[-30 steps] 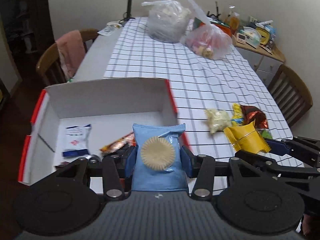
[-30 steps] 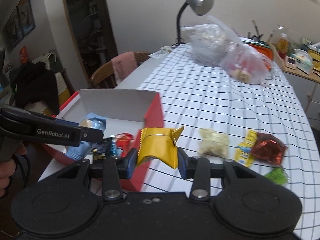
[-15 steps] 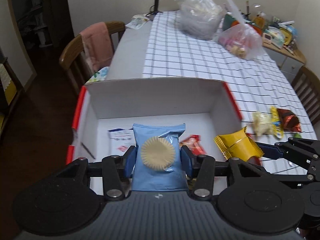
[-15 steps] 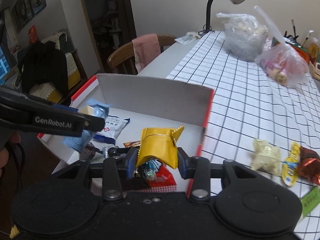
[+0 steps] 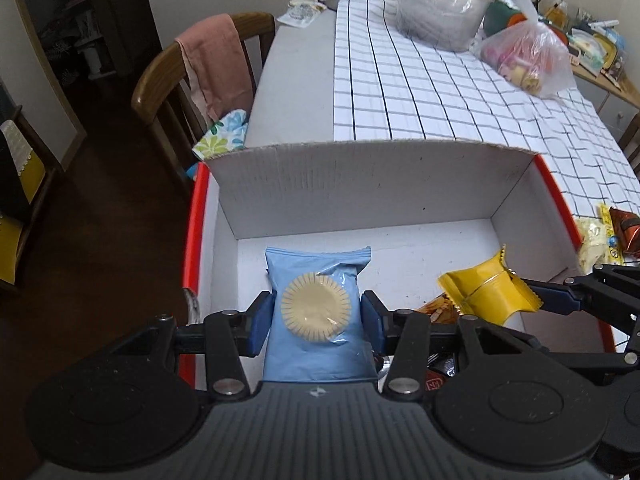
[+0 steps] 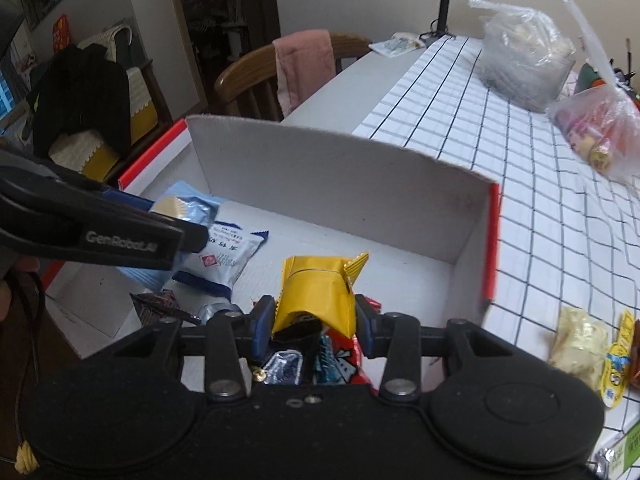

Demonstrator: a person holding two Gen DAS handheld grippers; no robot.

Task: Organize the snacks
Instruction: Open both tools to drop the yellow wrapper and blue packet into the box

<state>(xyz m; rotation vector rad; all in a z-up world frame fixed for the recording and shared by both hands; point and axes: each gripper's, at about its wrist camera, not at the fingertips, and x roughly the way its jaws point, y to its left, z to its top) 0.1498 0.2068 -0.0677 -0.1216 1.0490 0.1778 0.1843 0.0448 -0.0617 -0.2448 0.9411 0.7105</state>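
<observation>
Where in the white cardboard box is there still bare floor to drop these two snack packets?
Bare floor runs along the white cardboard box's far wall, from its middle to the right corner beside the red-edged side. The near end is crowded with loose wrappers, and a white and blue sachet lies toward the left.

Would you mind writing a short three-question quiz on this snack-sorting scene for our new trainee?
1. True or false: the left gripper is shut on the blue packet.
2. What colour is the packet in the right gripper?
3. The white box already holds: A) nothing, B) several snacks, C) a lamp.

Key
1. True; its pads press the packet's sides.
2. Yellow; the yellow packet is clamped over the box.
3. B; a white-and-blue packet and other wrappers lie inside.
</observation>
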